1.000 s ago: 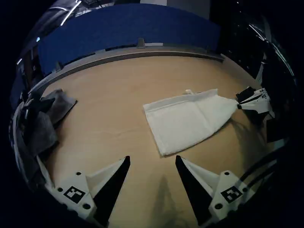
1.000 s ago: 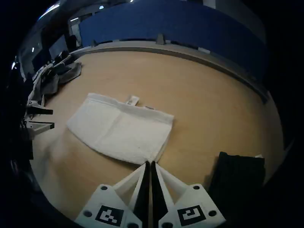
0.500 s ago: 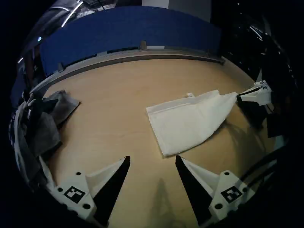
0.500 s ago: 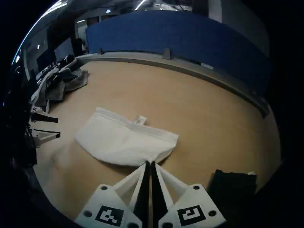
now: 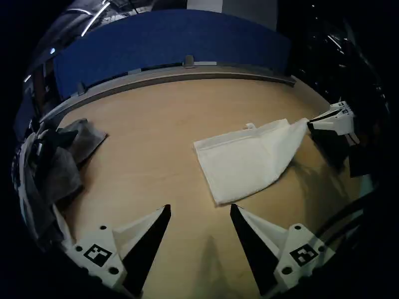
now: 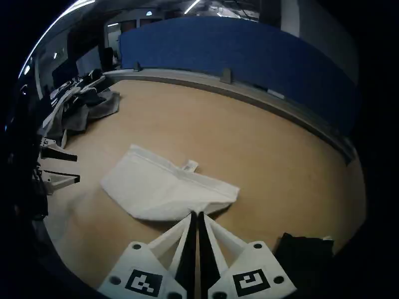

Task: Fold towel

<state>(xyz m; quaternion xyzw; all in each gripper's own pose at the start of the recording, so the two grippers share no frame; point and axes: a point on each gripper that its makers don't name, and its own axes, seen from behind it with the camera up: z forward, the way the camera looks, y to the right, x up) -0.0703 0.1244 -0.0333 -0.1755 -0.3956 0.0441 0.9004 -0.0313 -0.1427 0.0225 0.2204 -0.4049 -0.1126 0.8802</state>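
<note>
A light wooden table (image 5: pixel 149 129) forms the work surface. A grey rail (image 5: pixel 149 75) runs along its far edge, and a blue partition (image 5: pixel 164 42) stands upright directly behind the rail. Strip lights (image 5: pixel 94 14) are mounted overhead. The surrounding room is dim.

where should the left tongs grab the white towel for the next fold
Take the white towel at its free near corner, the one pointing toward the open left tongs. Come in low over the table from that side: it lies flat, and the right tongs hold the neighbouring corner.
</note>
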